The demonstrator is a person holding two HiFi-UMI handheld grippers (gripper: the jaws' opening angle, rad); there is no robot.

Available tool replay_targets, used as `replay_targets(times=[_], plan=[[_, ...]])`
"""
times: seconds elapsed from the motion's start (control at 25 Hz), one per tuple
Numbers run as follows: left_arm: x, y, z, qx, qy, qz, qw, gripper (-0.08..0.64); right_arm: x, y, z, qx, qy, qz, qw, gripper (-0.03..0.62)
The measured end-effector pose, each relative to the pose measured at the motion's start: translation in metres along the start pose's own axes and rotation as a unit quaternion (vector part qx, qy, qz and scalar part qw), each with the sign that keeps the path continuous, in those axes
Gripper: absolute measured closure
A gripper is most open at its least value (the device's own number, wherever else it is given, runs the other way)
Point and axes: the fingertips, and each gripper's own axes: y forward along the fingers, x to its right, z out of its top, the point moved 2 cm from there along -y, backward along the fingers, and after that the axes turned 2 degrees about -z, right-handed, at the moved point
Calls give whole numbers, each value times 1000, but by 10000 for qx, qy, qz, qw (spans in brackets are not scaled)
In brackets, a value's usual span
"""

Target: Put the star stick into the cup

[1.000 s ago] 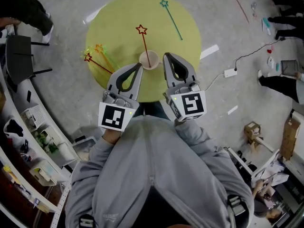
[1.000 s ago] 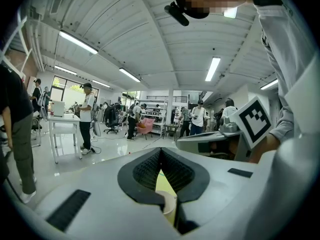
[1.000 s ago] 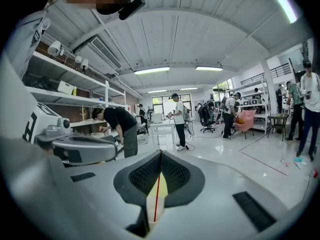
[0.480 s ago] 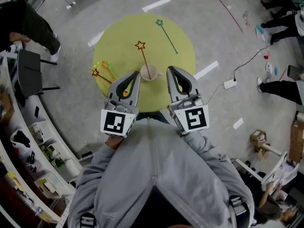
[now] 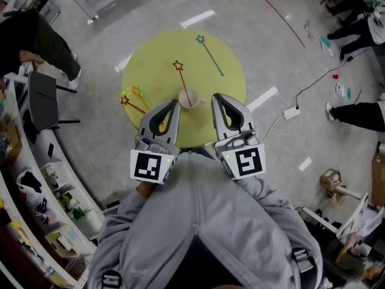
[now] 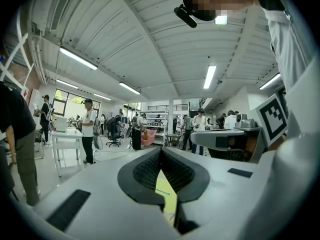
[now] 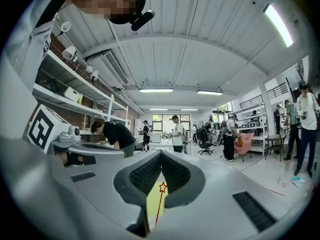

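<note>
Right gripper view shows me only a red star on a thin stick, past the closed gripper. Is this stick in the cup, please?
Observer: Yes. In the head view the red star stick stands in the cup, star end up.
Operator: Do other sticks lie on the table?
Observer: A teal star stick lies flat on the far side of the yellow table, apart from the cup.
Operator: And the left gripper?
Observer: The left gripper is shut and holds nothing, just left of the cup.
</note>
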Motion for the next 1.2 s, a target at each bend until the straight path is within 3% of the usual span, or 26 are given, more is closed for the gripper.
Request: replay_targets(times=[0.2,0.6,1.2], plan=[[6,-6,-2,-34,46,32,10000,545,-8,-5,5,304,-13,116,9995,561],[13,-12,-1,47,50,62,10000,545,-13,-13,1,107,-14,246,9996,561],[18,-11,2,76,38,65,9999,545,-11,-15,2,252,32,262,9993,561]])
